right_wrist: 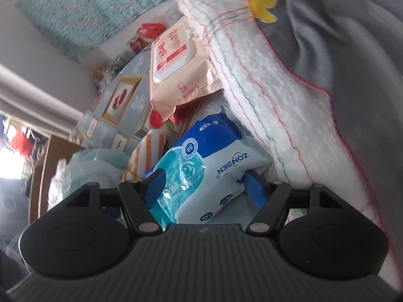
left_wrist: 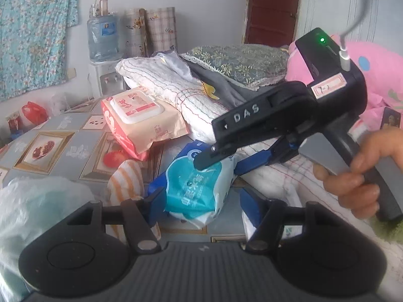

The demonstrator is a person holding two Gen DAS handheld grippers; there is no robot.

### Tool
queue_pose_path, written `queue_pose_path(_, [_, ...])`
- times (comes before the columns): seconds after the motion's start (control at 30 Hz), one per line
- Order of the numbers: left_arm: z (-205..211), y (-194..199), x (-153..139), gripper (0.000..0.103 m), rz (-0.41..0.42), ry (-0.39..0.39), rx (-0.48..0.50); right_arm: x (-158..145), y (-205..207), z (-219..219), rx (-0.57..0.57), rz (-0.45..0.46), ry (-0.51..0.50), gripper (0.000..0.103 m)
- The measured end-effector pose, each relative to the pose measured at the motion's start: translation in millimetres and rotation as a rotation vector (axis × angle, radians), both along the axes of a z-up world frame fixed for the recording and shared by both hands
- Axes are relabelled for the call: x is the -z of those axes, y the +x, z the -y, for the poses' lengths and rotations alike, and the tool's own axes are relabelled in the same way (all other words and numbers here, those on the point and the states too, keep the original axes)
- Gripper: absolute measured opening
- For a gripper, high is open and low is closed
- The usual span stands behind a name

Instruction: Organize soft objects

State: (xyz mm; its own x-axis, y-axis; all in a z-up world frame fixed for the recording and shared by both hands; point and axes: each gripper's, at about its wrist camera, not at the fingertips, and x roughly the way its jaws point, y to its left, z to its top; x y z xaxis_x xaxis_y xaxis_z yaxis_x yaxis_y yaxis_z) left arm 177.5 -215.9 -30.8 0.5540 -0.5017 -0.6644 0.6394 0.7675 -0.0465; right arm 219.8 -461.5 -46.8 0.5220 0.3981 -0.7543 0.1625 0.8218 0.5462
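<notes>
A blue and teal wipes pack [left_wrist: 199,183] [right_wrist: 201,171] lies tilted on the patterned tablecloth [left_wrist: 63,138], against a folded white quilted towel [left_wrist: 171,85] [right_wrist: 264,80]. My right gripper [right_wrist: 204,185] [left_wrist: 224,163], held by a hand [left_wrist: 357,176], comes in from the right and is shut on the pack's upper part. My left gripper [left_wrist: 202,205] straddles the pack's lower end. Its left finger touches the pack, while a gap shows beside the right finger [left_wrist: 249,209]. A pink wipes pack [left_wrist: 136,115] [right_wrist: 176,65] leans on the towel behind.
An orange striped cloth [left_wrist: 126,178] [right_wrist: 148,151] and a pale plastic bag [left_wrist: 37,201] [right_wrist: 88,166] lie left of the pack. A grey garment [left_wrist: 221,88], a floral pillow [left_wrist: 239,60] and pink bedding [left_wrist: 377,75] pile up behind. A water dispenser [left_wrist: 103,37] stands at the back.
</notes>
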Motion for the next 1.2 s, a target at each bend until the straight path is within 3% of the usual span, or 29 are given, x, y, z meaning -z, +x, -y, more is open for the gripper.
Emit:
queue_pose_path(0.17, [15.4, 16.8, 1.8, 0.076, -0.021, 0.037, 0.007, 3.4, 10.6, 6.4, -0.043, 0.015, 0.023, 0.061])
queue_pose_path(0.4, [34.6, 52.0, 15.1, 0.078, -0.072, 0.113, -0.009, 8.3, 12.4, 25.4, -0.048, 0.012, 0.137, 0.06])
queue_pose_path(0.47, [38.1, 61.0, 19.1, 0.087, -0.089, 0.118, -0.008, 8.7, 12.0, 29.8, -0.052, 0.011, 0.165, 0.06])
queue_pose_path(0.57, [43.3, 70.5, 23.2, 0.088, -0.114, 0.129, -0.011, 9.9, 11.4, 34.6, -0.051, 0.01, 0.196, 0.06])
queue_pose_path(0.7, [46.2, 75.0, 21.8, 0.087, -0.122, 0.13, -0.018, 9.8, 9.1, 34.2, -0.056, 0.017, 0.203, 0.06])
queue_pose_path(0.8, [47.8, 75.4, 13.8, 0.088, -0.061, 0.128, -0.022, 10.6, 6.5, 36.5, -0.054, 0.022, 0.216, 0.06])
queue_pose_path(0.87, [53.4, 76.2, 13.8, 0.088, -0.042, 0.169, -0.008, 11.9, 6.3, 38.5, -0.05, 0.023, 0.226, 0.06])
queue_pose_path(1.03, [61.4, 82.9, 28.6, 0.089, -0.11, 0.212, 0.016, 12.5, 6.0, 40.1, -0.043, 0.022, 0.229, 0.06])
queue_pose_path(1.2, [59.6, 78.1, 27.6, 0.087, -0.155, 0.187, -0.007, 10.9, 3.9, 36.9, -0.039, 0.027, 0.206, 0.06])
